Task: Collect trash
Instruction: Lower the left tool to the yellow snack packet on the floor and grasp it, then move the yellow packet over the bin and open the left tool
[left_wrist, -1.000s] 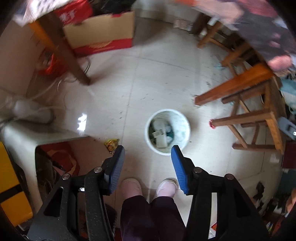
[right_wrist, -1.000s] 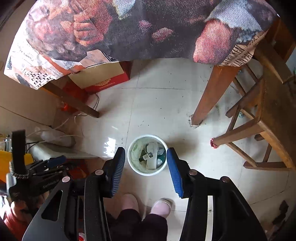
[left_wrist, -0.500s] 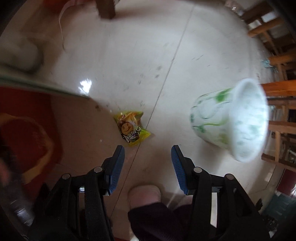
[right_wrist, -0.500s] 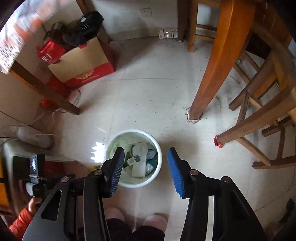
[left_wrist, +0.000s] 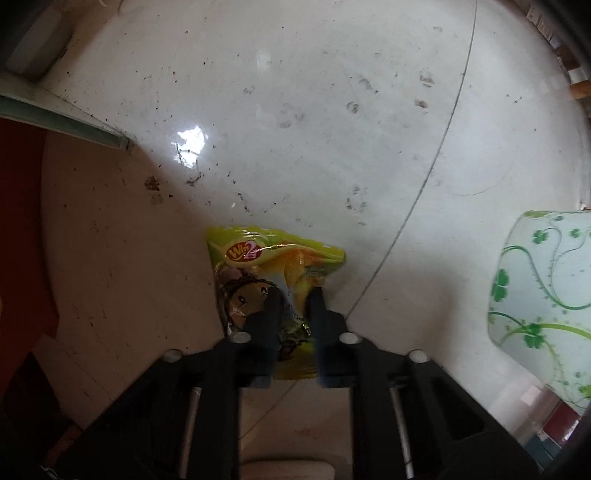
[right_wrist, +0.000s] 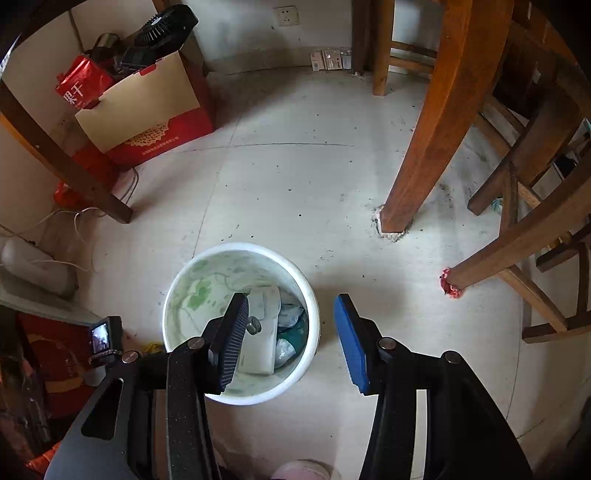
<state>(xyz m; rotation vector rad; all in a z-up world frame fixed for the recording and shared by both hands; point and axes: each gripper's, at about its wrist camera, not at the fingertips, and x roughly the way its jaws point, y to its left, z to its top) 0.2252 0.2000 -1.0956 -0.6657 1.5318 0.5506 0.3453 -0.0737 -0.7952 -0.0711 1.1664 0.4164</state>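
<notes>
A: Floor (right_wrist: 295, 177)?
B: Pale tile, gritty. Yellow snack wrapper (left_wrist: 273, 266) flat on it, white bin (right_wrist: 240, 258) just beside.
A: Else?
B: Red-and-tan box (right_wrist: 147, 118) by the wall, wooden table leg (right_wrist: 424, 166) standing mid-floor.

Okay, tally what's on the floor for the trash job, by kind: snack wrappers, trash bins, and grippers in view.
Snack wrappers: 1, the yellow snack wrapper, with the left gripper closing on it
Trash bins: 1, the white bin, already holding trash
Grippers: 2, counting the empty right gripper
Total: 4
</notes>
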